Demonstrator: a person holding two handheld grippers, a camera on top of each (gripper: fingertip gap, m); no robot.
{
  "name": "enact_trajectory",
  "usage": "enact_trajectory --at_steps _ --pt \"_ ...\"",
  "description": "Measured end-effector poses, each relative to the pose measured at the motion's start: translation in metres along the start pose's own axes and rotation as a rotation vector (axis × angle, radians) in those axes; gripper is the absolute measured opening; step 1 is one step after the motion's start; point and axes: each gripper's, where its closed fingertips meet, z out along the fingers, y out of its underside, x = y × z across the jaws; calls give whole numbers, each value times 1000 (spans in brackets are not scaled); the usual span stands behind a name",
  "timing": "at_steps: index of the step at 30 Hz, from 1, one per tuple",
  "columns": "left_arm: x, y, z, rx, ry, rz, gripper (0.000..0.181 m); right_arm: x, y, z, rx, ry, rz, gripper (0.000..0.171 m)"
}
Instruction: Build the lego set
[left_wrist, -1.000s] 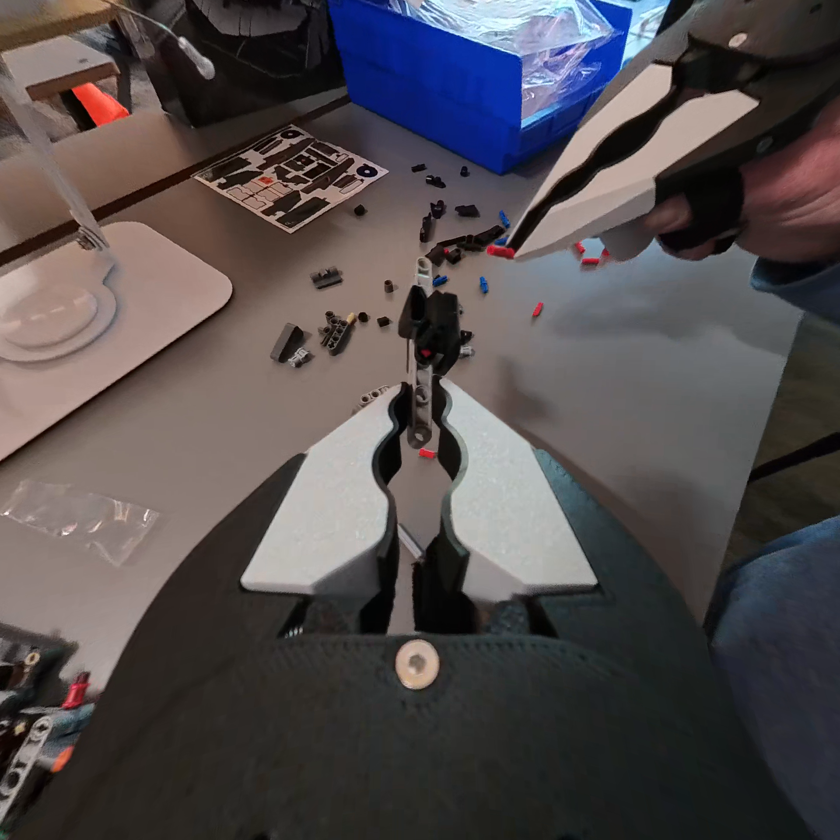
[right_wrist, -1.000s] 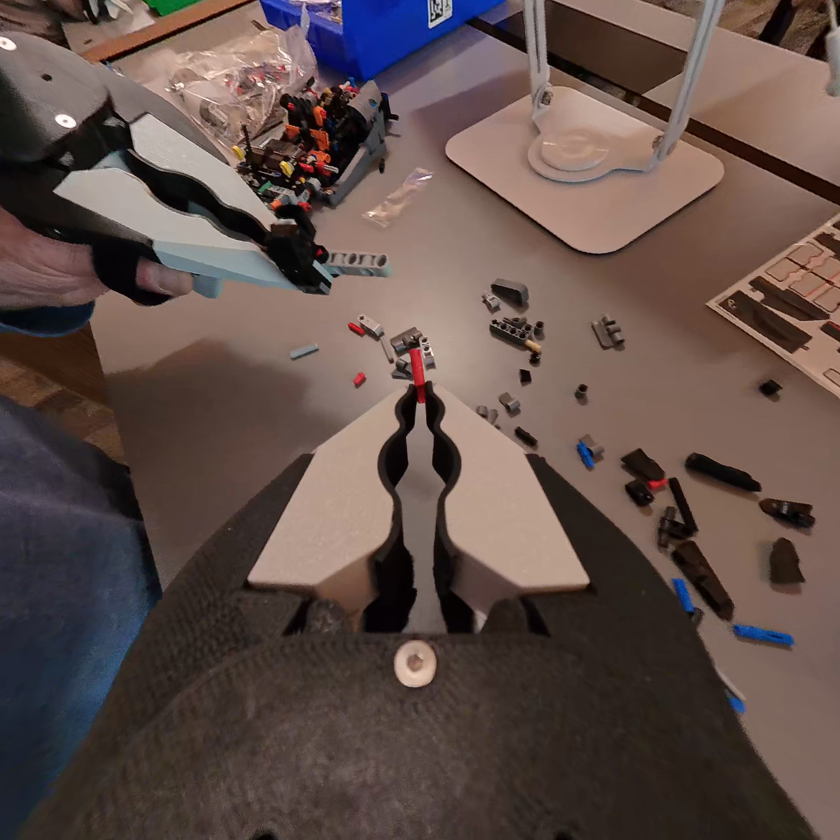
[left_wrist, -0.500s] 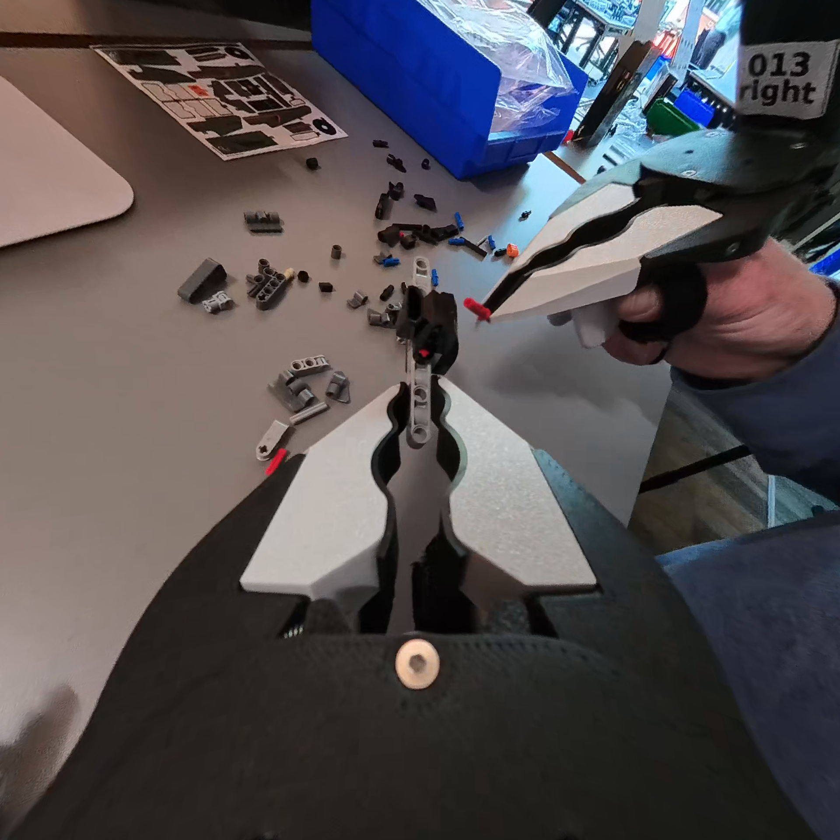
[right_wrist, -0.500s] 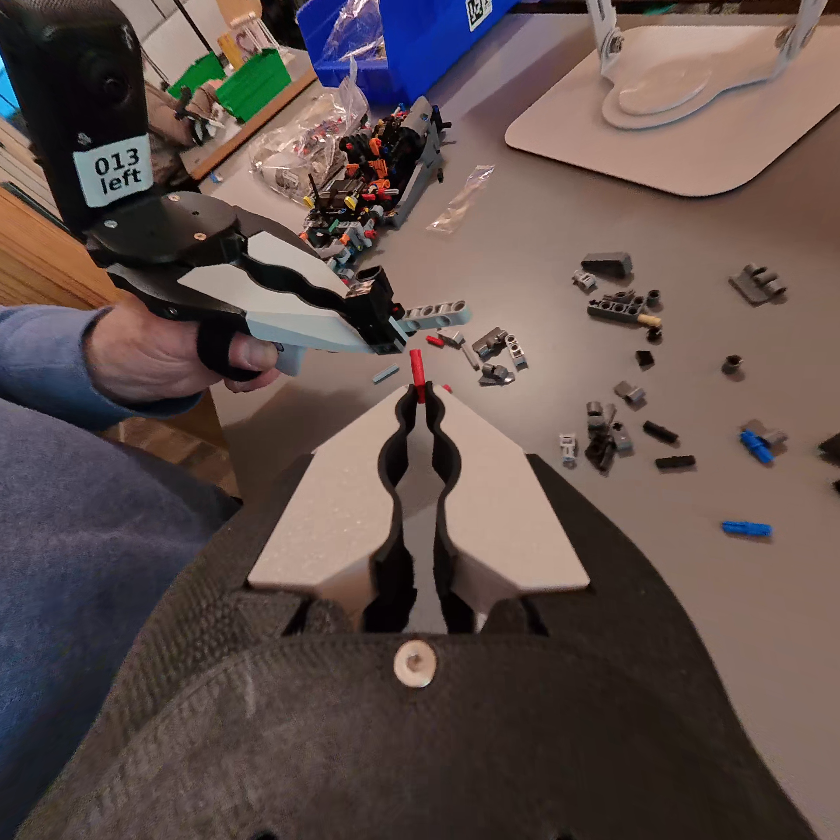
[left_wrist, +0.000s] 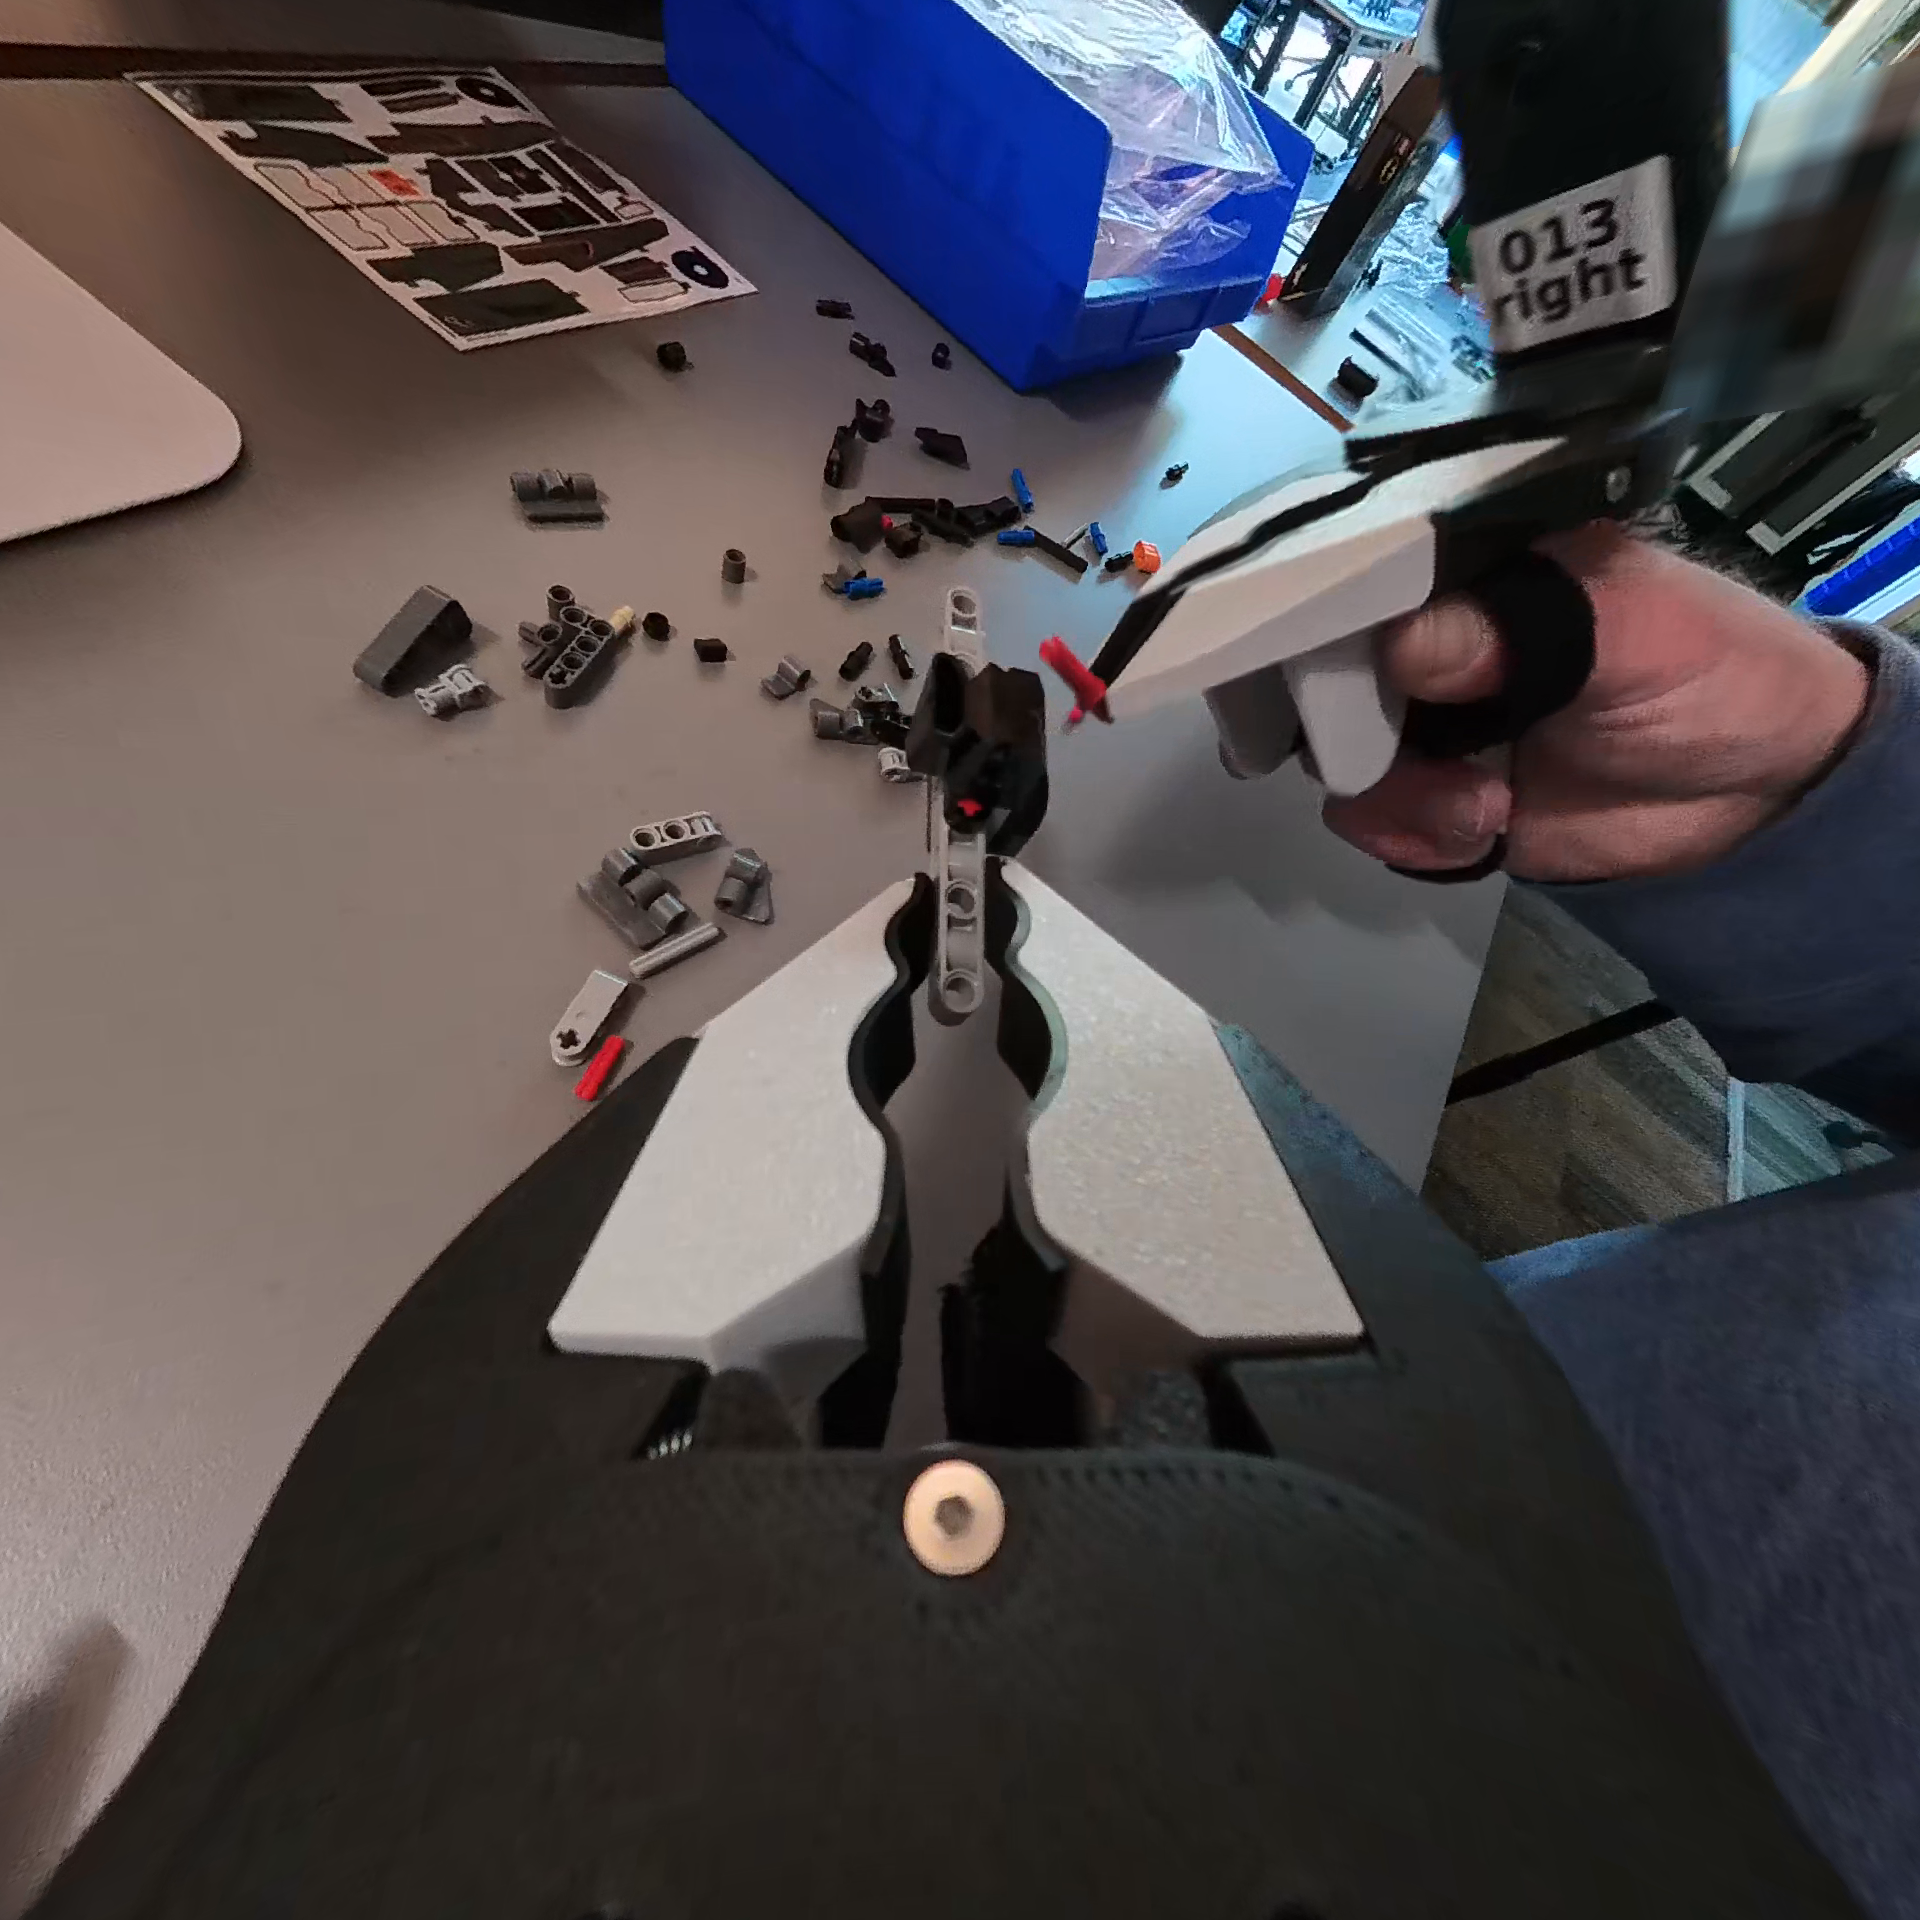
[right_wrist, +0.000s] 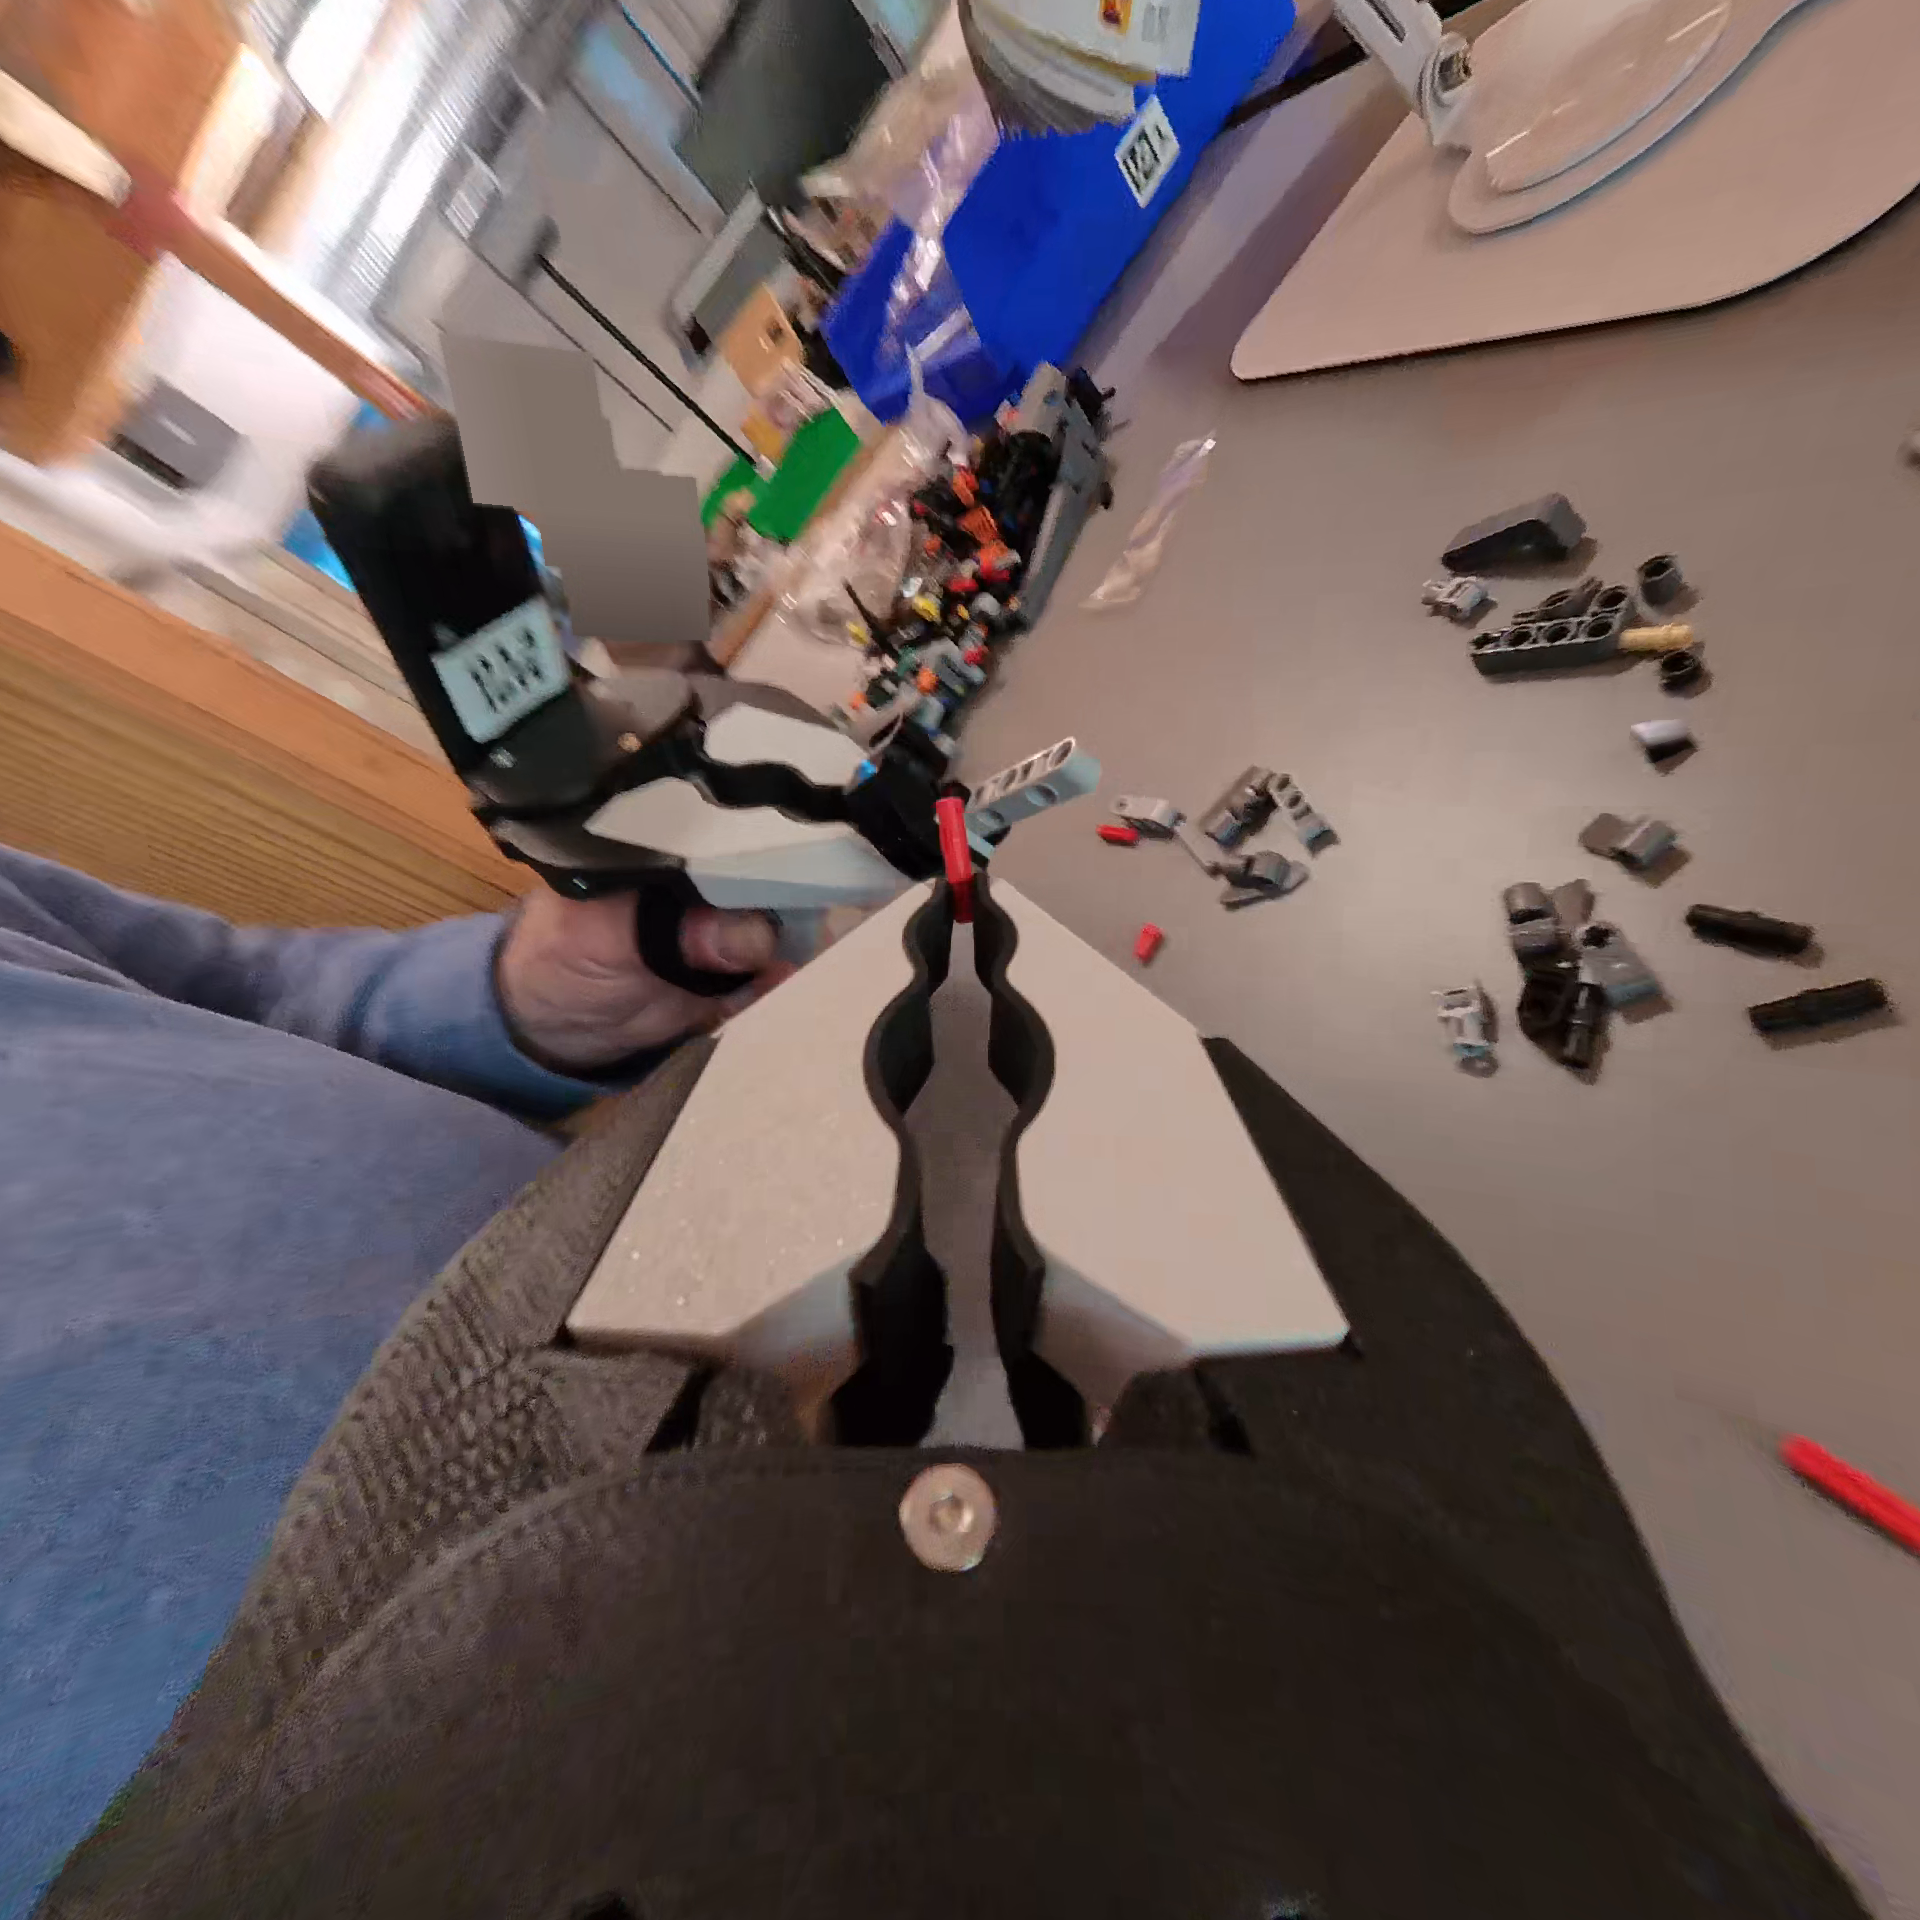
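My left gripper (left_wrist: 958, 914) is shut on a light grey holed beam (left_wrist: 961, 935) that carries a black block (left_wrist: 982, 743) with a small red pin in it. It holds this small assembly above the grey table. My right gripper (right_wrist: 958, 902) is shut on a red pin (right_wrist: 954, 854). In the left wrist view the right gripper (left_wrist: 1103, 698) comes in from the right, its red pin (left_wrist: 1072, 675) just right of the black block and close to it. In the right wrist view the left gripper (right_wrist: 914, 831) and its grey beam (right_wrist: 1034, 784) sit just behind the red pin.
Loose black, grey, blue and red pieces (left_wrist: 582, 649) lie scattered on the table (left_wrist: 260, 935). A blue bin (left_wrist: 935, 187) and a sticker sheet (left_wrist: 447, 197) stand at the back. A part-built model (right_wrist: 987, 582) and a white stand base (right_wrist: 1558, 208) show in the right wrist view. Between my left fingertips and the part-built model (right_wrist: 987, 582) there is roughly 25 cm.
The two grippers have come closer together above the table's near edge. The red pin has moved up to the black block. Both views have tilted.
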Motion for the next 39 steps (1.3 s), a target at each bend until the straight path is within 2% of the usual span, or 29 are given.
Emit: enact_trajectory --at_steps 3,18,22,28,32,35,39 --pt "0 -4 -1 12 4 5 8 3 -6 -4 60 -62 112 0" --pt "-1 -7 1 -1 -22 101 8 8 4 9 -57 47 50 0" --pt "-4 -4 3 -38 -77 209 8 12 7 11 -84 74 53 0" --pt "-10 4 5 -136 -228 536 7 17 17 14 -109 97 86 0" --pt "-14 16 8 -200 -274 656 6 23 30 19 -144 118 115 0" --pt "-14 25 10 -243 -286 691 6 30 41 20 -174 146 123 0" --pt "-12 41 16 -315 -252 638 6 36 54 13 -219 191 117 0"
